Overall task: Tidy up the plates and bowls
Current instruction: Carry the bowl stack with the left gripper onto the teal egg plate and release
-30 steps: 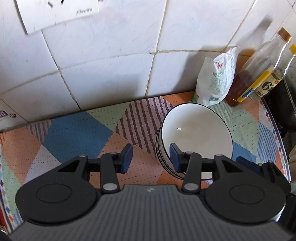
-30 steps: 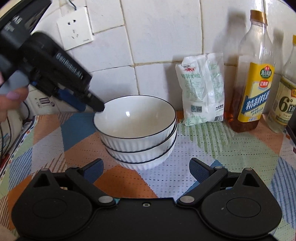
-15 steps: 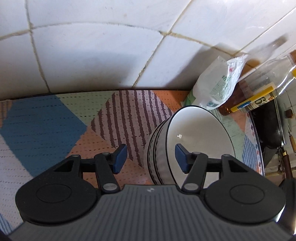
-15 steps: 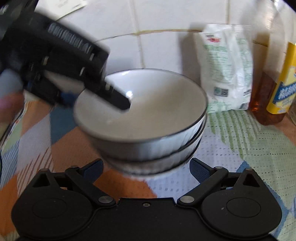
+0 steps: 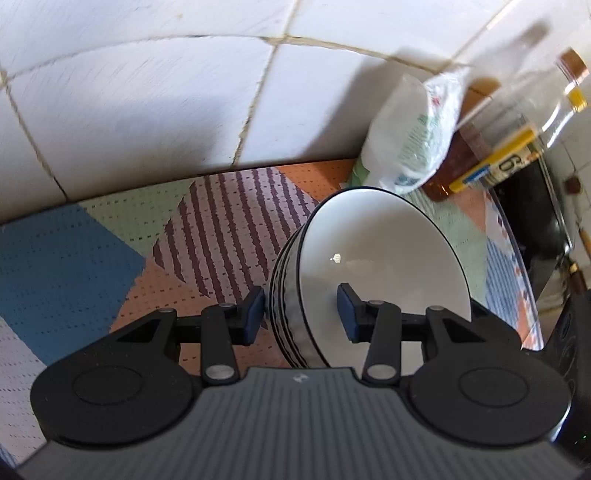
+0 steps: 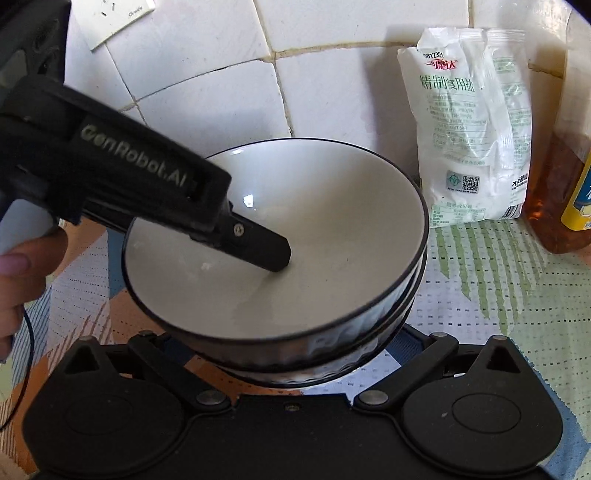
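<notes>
A stack of three white ribbed bowls with dark rims (image 5: 384,273) (image 6: 332,251) stands on the patterned mat. My left gripper (image 5: 301,314) is open and straddles the stack's near wall: its right finger is inside the top bowl, its left finger outside, with gaps on both sides. In the right wrist view that finger (image 6: 258,247) reaches down into the top bowl. My right gripper (image 6: 295,350) is open, its fingers spread on either side of the stack's base and partly hidden under the bowls.
A white salt bag (image 6: 472,125) leans on the tiled wall behind the bowls. An oil bottle (image 6: 561,166) stands to its right, with a second bottle (image 5: 569,85) beside it. A wall socket (image 6: 114,18) is at upper left. A dark stove (image 5: 532,221) lies far right.
My left gripper dropped from beside the rim until one finger went inside the top bowl. My right gripper moved forward, its fingers now around the stack's base.
</notes>
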A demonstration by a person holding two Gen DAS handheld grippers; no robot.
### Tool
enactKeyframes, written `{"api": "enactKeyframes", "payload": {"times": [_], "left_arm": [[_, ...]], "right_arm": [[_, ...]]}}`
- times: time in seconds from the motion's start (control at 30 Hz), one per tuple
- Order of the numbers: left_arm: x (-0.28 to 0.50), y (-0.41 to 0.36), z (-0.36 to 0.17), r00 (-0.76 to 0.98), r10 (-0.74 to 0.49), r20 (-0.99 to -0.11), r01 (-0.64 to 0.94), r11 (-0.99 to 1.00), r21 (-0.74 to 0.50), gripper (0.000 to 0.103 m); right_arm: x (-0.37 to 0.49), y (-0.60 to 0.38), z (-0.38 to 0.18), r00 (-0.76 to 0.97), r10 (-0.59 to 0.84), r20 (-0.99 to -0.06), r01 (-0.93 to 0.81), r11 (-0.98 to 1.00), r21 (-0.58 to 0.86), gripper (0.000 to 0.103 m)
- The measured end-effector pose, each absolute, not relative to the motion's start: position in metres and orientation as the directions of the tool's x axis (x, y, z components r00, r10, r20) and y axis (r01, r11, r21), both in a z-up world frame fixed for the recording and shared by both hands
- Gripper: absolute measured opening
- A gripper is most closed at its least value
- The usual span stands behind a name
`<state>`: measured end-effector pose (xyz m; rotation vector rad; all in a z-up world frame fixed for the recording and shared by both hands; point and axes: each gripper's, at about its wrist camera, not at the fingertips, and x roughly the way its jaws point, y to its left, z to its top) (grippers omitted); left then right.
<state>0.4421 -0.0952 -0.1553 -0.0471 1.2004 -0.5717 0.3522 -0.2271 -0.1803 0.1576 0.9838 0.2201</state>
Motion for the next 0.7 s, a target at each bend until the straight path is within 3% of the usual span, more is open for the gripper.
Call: {"api": "enactKeyframes", "payload": {"times": [0.33,0.7], "left_arm": [[0.41,-0.088,-0.125,0.253,-0.414,-0.874,0.432,0.857,-0.281,0.041],[0.345,-0.095,-0.065,0.273,-0.468,-0.84,0.526,0.804,-0.277,0.041]], "right_arm": [[0.32,-0.213,-0.173,0.59,0.253,-0.767,-0.131,0.967,0.218,0.102],[0.244,-0.214,-0.112,0.699,0.196,-0.688,-0.061,0.975,0.215,0.102]]}}
